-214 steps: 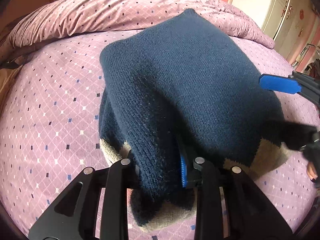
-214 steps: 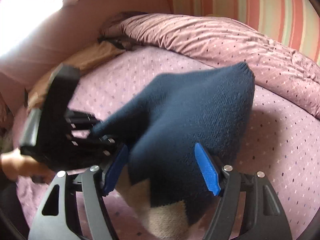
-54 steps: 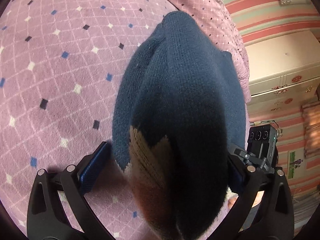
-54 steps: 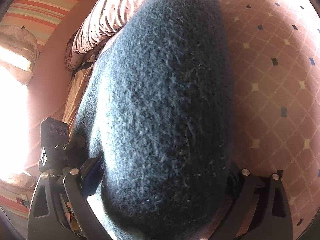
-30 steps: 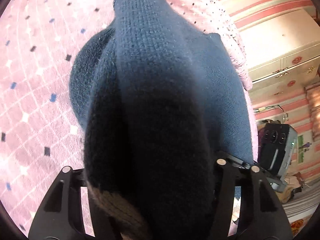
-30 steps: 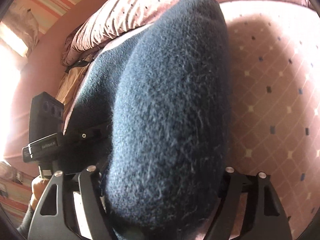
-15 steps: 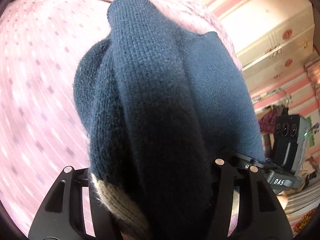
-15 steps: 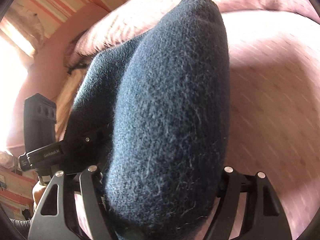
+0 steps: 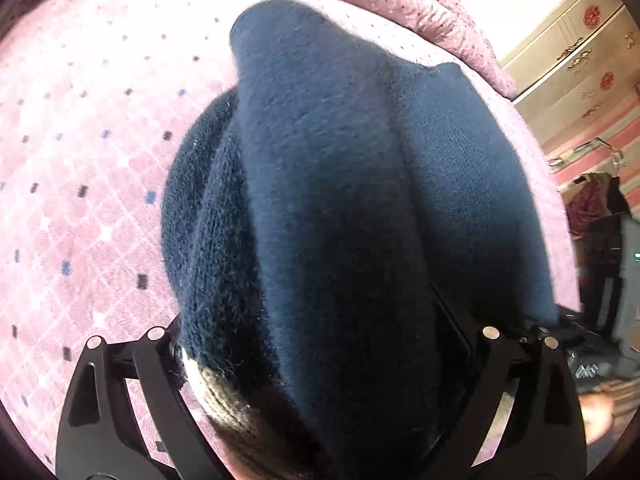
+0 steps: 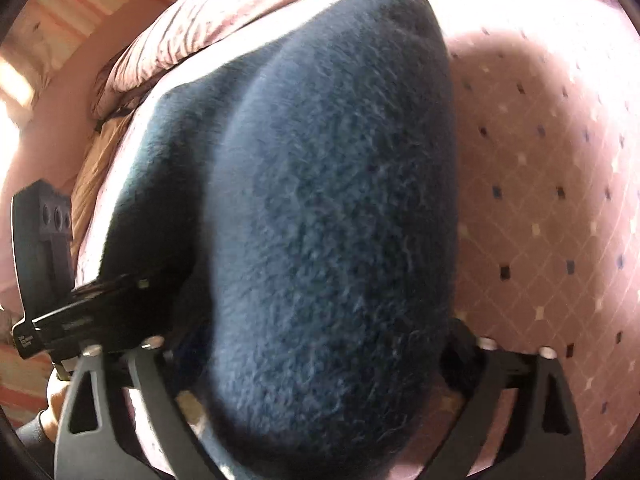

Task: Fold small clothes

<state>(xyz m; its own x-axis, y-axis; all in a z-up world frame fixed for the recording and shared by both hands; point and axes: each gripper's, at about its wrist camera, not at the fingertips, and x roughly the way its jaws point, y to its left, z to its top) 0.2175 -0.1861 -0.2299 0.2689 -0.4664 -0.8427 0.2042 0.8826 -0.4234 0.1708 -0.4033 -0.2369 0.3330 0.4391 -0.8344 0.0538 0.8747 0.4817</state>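
A folded navy knit sweater (image 9: pixel 340 200) with a beige hem band (image 9: pixel 224 400) fills the left wrist view. It lies bunched between the two fingers of my left gripper (image 9: pixel 320 360), whose fingertips it hides. In the right wrist view the same sweater (image 10: pixel 328 200) fills the gap of my right gripper (image 10: pixel 316 364) and covers its fingertips too. The left gripper's body (image 10: pixel 60 280) shows at the left of the right wrist view, against the sweater's other side. The sweater hangs over the pink dotted bedspread (image 9: pixel 80 160).
The bedspread (image 10: pixel 560 200) spreads to the right in the right wrist view. A rumpled quilt (image 9: pixel 360 0) lies along the far edge of the bed. A cream cabinet (image 9: pixel 580 48) stands beyond the bed. A tan cloth (image 10: pixel 100 152) lies by the pink headboard.
Both grippers have tilted up, so more of the bed's far edge and the room shows. The sweater stays bunched between both pairs of fingers. The views are motion-blurred now.
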